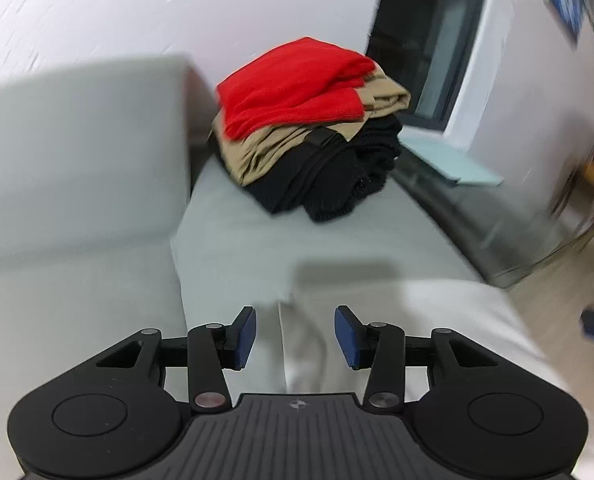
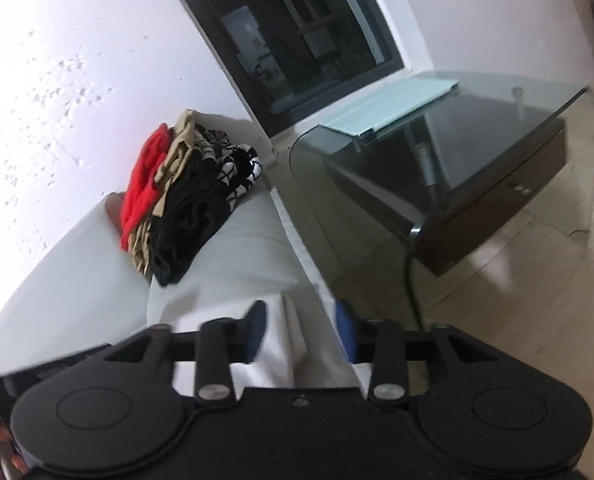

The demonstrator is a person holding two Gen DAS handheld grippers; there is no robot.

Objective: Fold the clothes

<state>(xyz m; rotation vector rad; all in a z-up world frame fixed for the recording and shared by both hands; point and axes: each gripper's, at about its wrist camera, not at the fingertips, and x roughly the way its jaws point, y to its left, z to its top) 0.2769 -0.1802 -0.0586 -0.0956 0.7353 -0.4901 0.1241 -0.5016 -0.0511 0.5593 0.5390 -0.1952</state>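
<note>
Both views are blurred. The left hand-held gripper (image 1: 295,336) hangs wide open over a white cloth (image 1: 309,360) on the sofa (image 1: 77,160), gripping nothing. The right hand-held gripper (image 2: 301,330) is spread open too, with white cloth (image 2: 281,344) between its pads (image 2: 347,328). The folded pile (image 1: 309,128), red on tan on black, sits at the sofa's far end beside the glass table (image 2: 477,128).

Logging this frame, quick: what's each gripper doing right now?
Left gripper: open, holding nothing, over the white cloth.
Right gripper: open, holding nothing, over the same cloth.
</note>
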